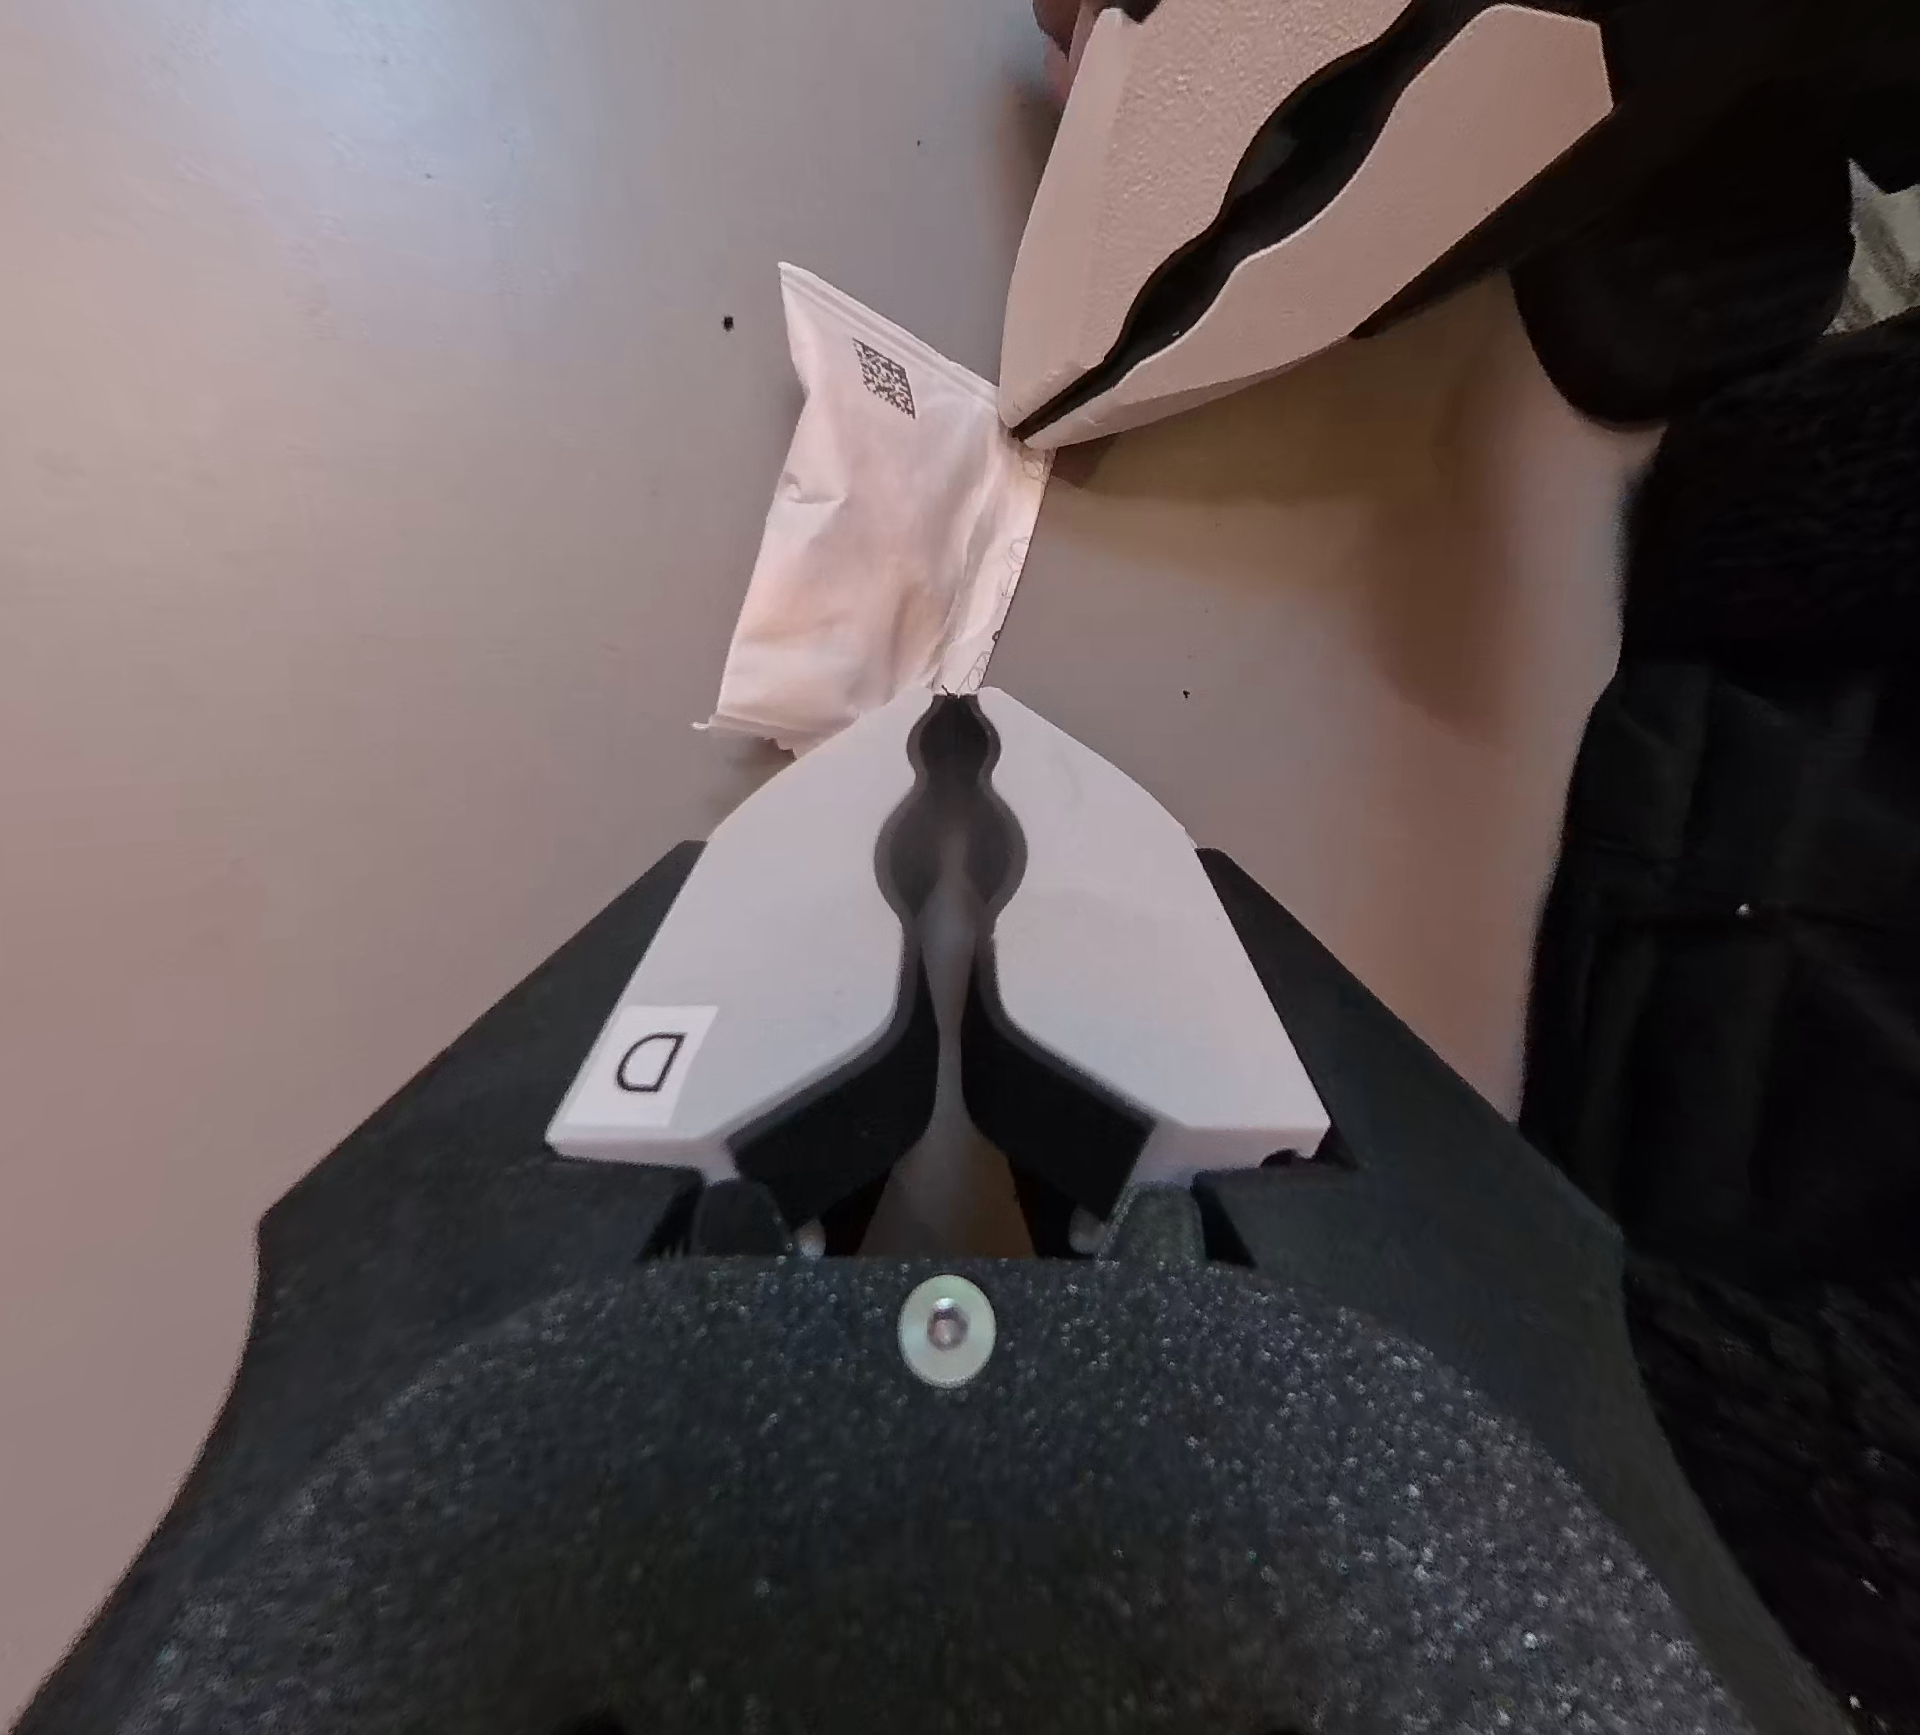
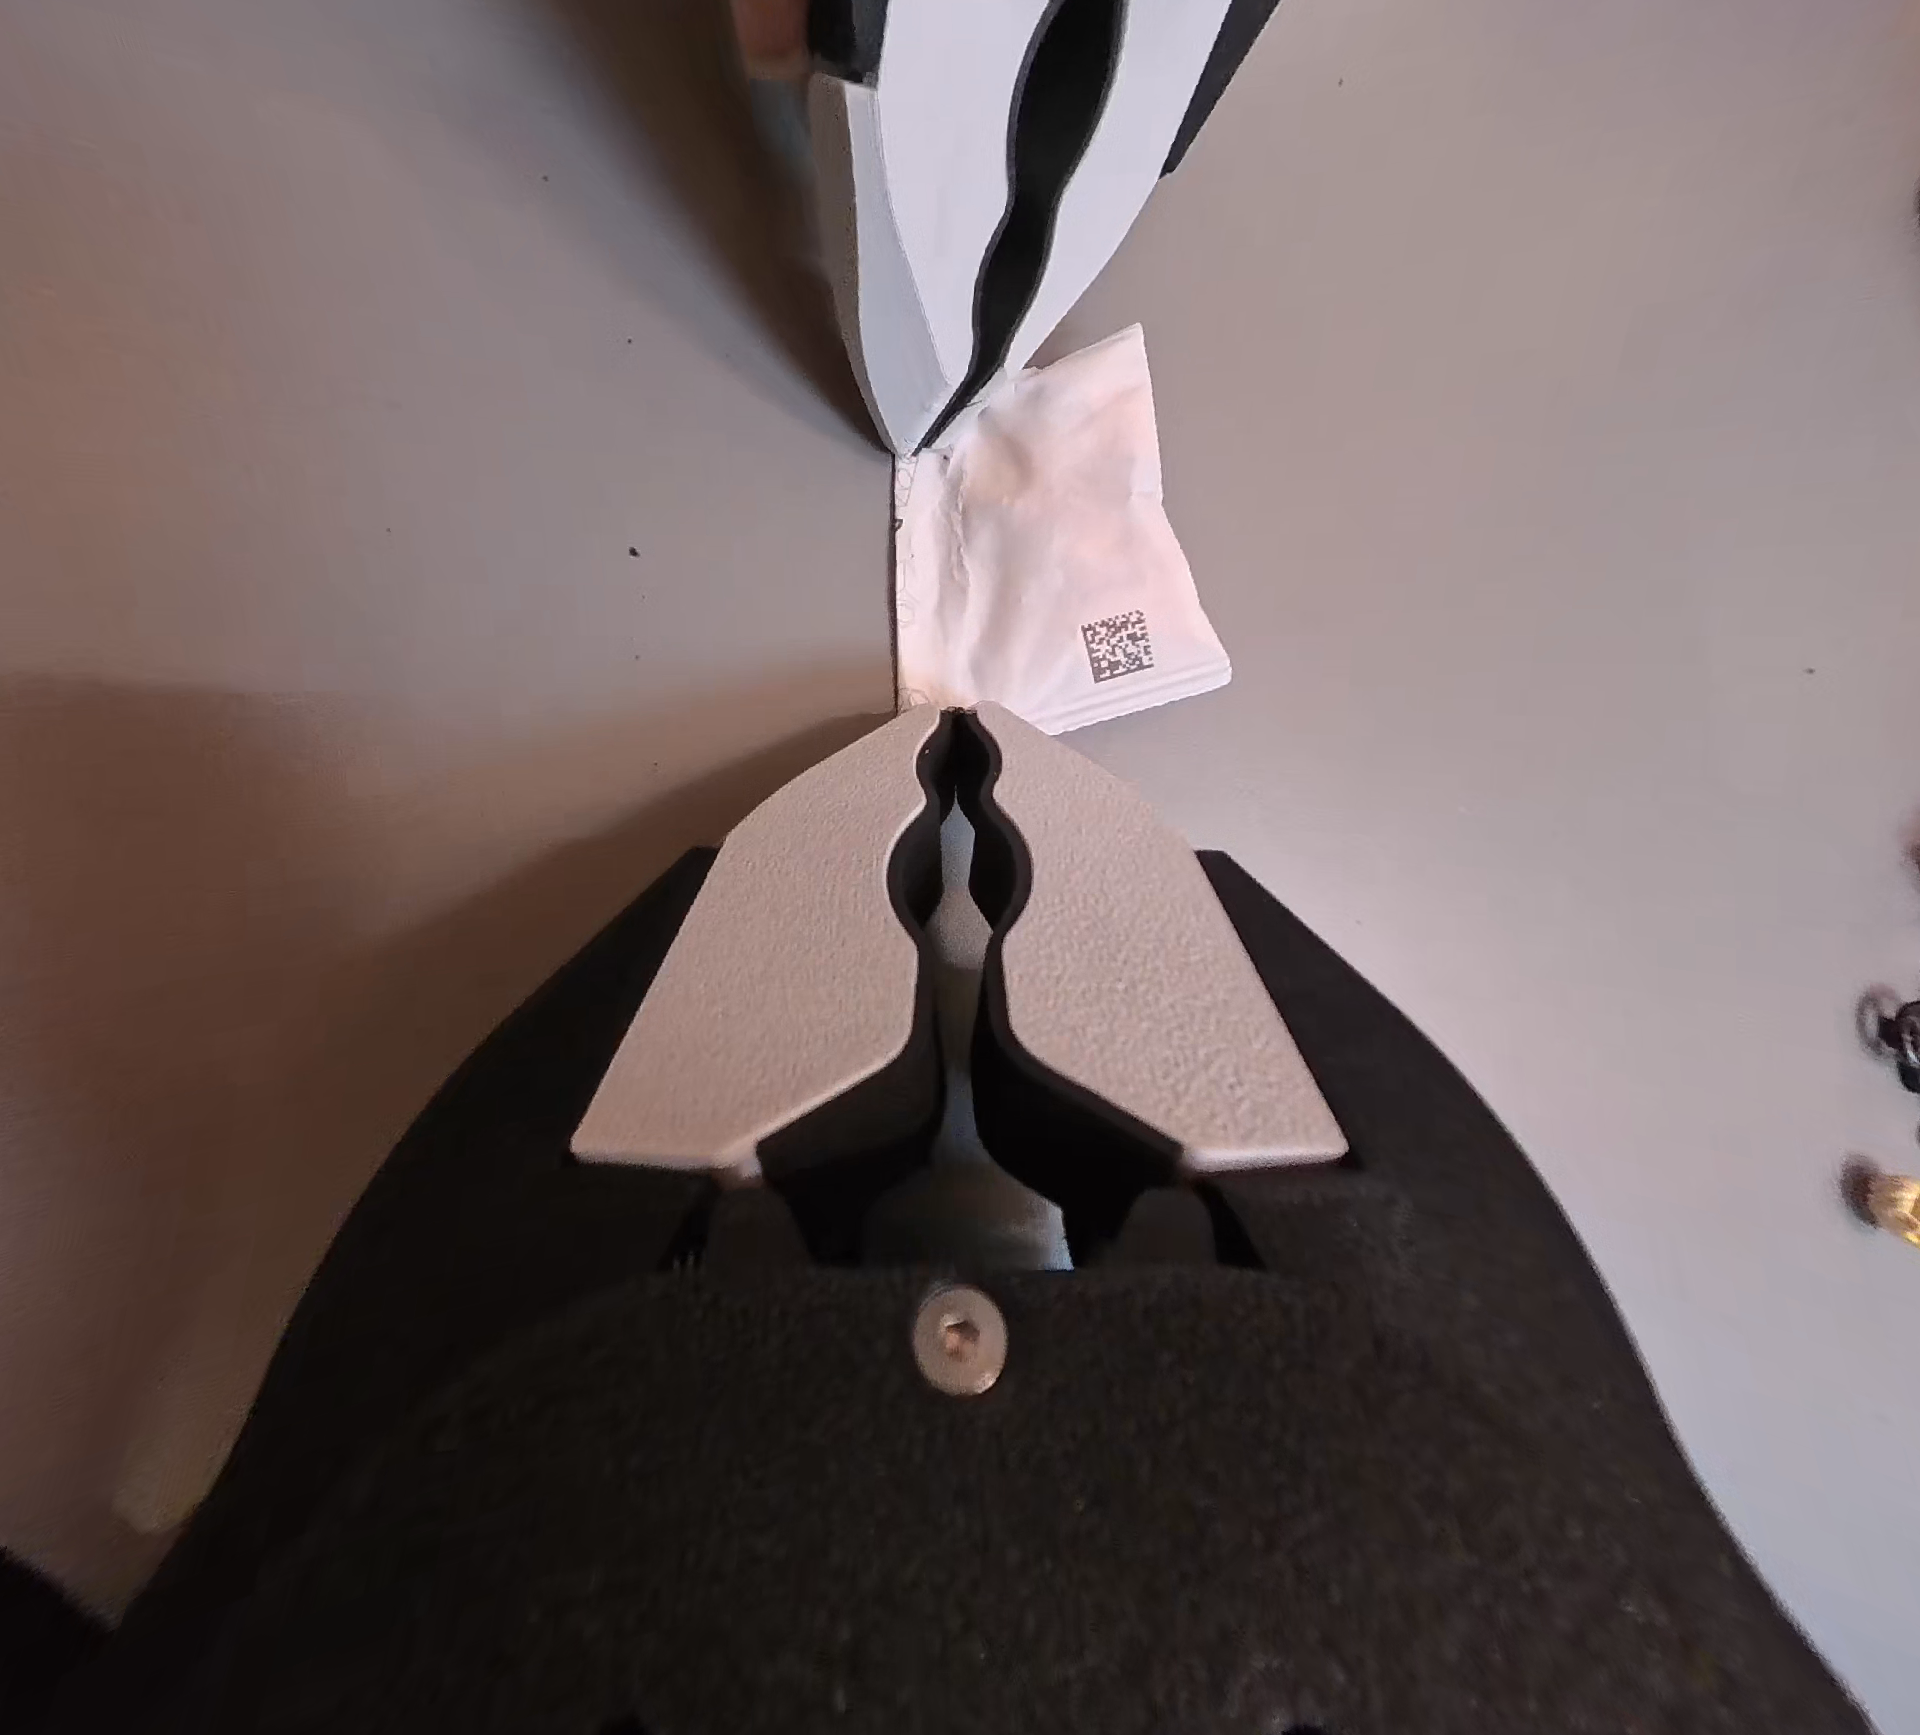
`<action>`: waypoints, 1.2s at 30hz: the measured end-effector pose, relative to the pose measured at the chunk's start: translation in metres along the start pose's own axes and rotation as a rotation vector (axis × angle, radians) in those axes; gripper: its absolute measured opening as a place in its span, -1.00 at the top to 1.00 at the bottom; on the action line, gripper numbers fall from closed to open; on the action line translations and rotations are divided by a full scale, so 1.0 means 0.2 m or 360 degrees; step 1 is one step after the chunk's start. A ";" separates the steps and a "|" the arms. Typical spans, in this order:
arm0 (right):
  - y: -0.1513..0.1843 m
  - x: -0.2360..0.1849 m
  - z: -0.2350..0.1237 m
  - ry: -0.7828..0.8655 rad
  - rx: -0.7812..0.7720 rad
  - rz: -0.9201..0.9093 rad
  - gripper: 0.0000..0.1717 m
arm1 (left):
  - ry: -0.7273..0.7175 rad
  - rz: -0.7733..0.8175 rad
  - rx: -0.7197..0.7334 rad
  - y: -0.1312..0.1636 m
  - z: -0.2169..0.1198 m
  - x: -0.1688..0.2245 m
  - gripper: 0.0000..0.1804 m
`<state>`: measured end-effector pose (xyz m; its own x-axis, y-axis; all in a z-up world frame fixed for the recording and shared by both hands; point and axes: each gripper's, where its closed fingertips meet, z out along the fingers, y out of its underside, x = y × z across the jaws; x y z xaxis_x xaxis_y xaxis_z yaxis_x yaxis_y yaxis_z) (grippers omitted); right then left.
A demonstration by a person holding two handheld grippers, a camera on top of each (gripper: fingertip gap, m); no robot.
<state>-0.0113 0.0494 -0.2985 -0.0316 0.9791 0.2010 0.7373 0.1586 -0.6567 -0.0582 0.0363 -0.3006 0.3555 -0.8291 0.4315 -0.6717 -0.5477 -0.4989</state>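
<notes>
— Left to right, please: left gripper (image 1: 957, 698)?

— Noted at near centre of the left wrist view. Fingertips together, clamped on the near corner of a white sachet (image 1: 873, 542), along its sealed strip. Small paper label seen on the left finger (image 1: 644, 1062).

— Position of the sachet?

— Stretched between both grippers above a plain grey table (image 1: 312, 438). Printed square code visible near its far end. Near edge frayed at the left corner.

— Right gripper (image 1: 1023, 433)?

— Entering from the upper right in the left wrist view. Tips closed, pinching the opposite end of the same sealed strip. Confirmed in the right wrist view: right gripper (image 2: 958, 711) shut on the strip at near centre, left gripper (image 2: 920, 447) gripping the far end.

— Anything further right?

— Dark sleeve (image 1: 1714, 750) along the right edge. Small metal items (image 2: 1886, 1218) at the far right of the table, too blurred to identify.
</notes>
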 end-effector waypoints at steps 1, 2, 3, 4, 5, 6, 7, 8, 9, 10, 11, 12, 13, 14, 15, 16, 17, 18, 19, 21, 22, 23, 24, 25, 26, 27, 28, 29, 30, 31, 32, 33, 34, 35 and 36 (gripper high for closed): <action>0.00 0.00 0.00 0.0000 0.0014 -0.0006 1.00 | 0.0001 -0.0005 0.0006 0.00 0.00 0.00 0.99; 0.00 0.00 0.00 0.0011 0.0021 -0.0026 1.00 | 0.0006 -0.0018 0.0012 0.00 0.00 0.00 0.99; 0.00 0.00 0.00 0.0025 0.0021 -0.0045 1.00 | 0.0011 -0.0036 0.0019 0.00 -0.01 0.00 1.00; 0.00 0.00 0.00 0.0032 0.0021 -0.0049 1.00 | 0.0019 -0.0055 0.0025 0.00 -0.01 0.00 1.00; 0.00 0.00 0.00 0.0027 0.0029 -0.0036 1.00 | 0.0028 -0.0070 0.0022 0.01 -0.01 0.00 0.99; 0.00 0.00 0.00 0.0018 0.0037 -0.0019 1.00 | 0.0019 -0.0069 0.0018 0.01 -0.01 0.00 0.99; 0.00 0.00 0.00 0.0012 0.0041 -0.0009 1.00 | 0.0014 -0.0068 0.0013 0.01 -0.01 0.00 0.99; 0.00 0.00 0.00 0.0012 0.0041 -0.0002 1.00 | 0.0038 -0.0097 0.0020 0.01 -0.01 0.00 0.99; 0.00 0.00 0.00 0.0014 0.0038 0.0005 1.00 | 0.0076 -0.0136 0.0036 0.01 -0.01 0.00 0.99; -0.01 -0.01 0.00 0.0017 0.0033 0.0009 1.00 | 0.0103 -0.0162 0.0051 0.01 -0.02 0.00 0.99; -0.01 -0.01 0.00 0.0018 0.0031 0.0018 1.00 | 0.0112 -0.0173 0.0053 0.01 -0.02 0.00 0.99; -0.01 -0.01 0.01 0.0013 0.0030 0.0039 1.00 | 0.0108 -0.0169 0.0045 0.01 -0.02 0.00 0.99; -0.01 -0.01 0.00 0.0013 0.0032 0.0045 1.00 | 0.0100 -0.0159 0.0036 0.01 -0.02 0.00 0.99; -0.02 -0.01 0.00 0.0028 0.0037 0.0023 1.00 | 0.0092 -0.0144 0.0029 0.01 -0.02 0.00 0.99; -0.02 0.01 -0.02 0.0073 0.0042 -0.0017 1.00 | 0.0091 -0.0138 0.0023 0.01 -0.02 0.00 0.99; -0.04 0.04 -0.04 0.0153 0.0048 -0.0061 1.00 | 0.0100 -0.0143 0.0018 0.02 -0.02 0.00 1.00; -0.05 0.05 -0.06 0.0196 0.0041 -0.0106 1.00 | 0.0117 -0.0150 0.0017 0.02 -0.02 0.01 1.00; -0.05 0.04 -0.08 0.0211 0.0029 -0.0143 1.00 | 0.0143 -0.0157 0.0020 0.02 -0.02 0.01 1.00; -0.06 0.03 -0.10 0.0218 0.0015 -0.0177 1.00 | 0.0178 -0.0176 0.0025 0.03 -0.03 0.01 1.00; -0.07 -0.01 -0.09 0.0229 -0.0009 -0.0264 1.00 | 0.0239 -0.0221 0.0043 0.02 -0.03 0.02 1.00; -0.08 -0.03 -0.09 0.0243 -0.0016 -0.0311 0.72 | 0.0263 -0.0235 0.0042 0.02 -0.03 0.02 1.00; -0.08 -0.05 -0.07 0.0258 -0.0044 -0.0338 0.45 | 0.0281 -0.0242 0.0036 0.02 -0.03 0.02 1.00; -0.06 -0.06 -0.05 0.0262 -0.0095 -0.0368 0.39 | 0.0296 -0.0251 0.0028 0.02 -0.03 0.02 1.00; -0.07 -0.05 -0.05 0.0293 -0.0093 -0.0414 0.42 | 0.0310 -0.0256 0.0022 0.02 -0.03 0.02 1.00; -0.07 -0.05 -0.04 0.0324 -0.0097 -0.0478 0.50 | 0.0325 -0.0259 0.0019 0.02 -0.03 0.02 1.00; -0.07 -0.04 -0.04 0.0348 -0.0110 -0.0535 0.57 | 0.0341 -0.0268 0.0015 0.02 -0.03 0.02 1.00; -0.06 -0.03 -0.03 0.0353 -0.0117 -0.0570 0.63 | 0.0360 -0.0275 0.0013 0.02 -0.04 0.02 1.00; -0.06 -0.03 -0.02 0.0350 -0.0113 -0.0588 0.68 | 0.0382 -0.0281 0.0011 0.02 -0.04 0.03 1.00; -0.07 -0.03 -0.01 0.0339 -0.0102 -0.0604 0.73 | 0.0406 -0.0289 0.0009 0.02 -0.04 0.03 1.00; -0.07 -0.03 0.00 0.0334 -0.0091 -0.0630 0.77 | 0.0432 -0.0297 0.0005 0.02 -0.04 0.03 1.00; -0.08 -0.03 0.01 0.0343 -0.0085 -0.0678 0.83 | 0.0460 -0.0307 0.0002 0.02 -0.04 0.03 1.00; -0.08 -0.03 0.02 0.0369 -0.0087 -0.0746 0.90 | 0.0490 -0.0318 0.0001 0.02 -0.04 0.04 1.00; -0.08 -0.03 0.04 0.0414 -0.0087 -0.0828 0.97 | 0.0517 -0.0323 0.0000 0.02 -0.04 0.04 1.00; -0.09 -0.02 0.05 0.0473 -0.0076 -0.0909 0.98 | 0.0542 -0.0317 0.0001 0.02 -0.05 0.05 1.00; -0.09 -0.01 0.05 0.0505 -0.0077 -0.0956 0.99 | 0.0558 -0.0301 0.0007 0.02 -0.05 0.06 1.00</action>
<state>-0.0316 0.0451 -0.2942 -0.2507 0.6371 0.7289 0.6832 0.6499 -0.3331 -0.0627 0.0264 -0.2903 0.2285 -0.6252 0.7463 -0.6124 -0.6882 -0.3891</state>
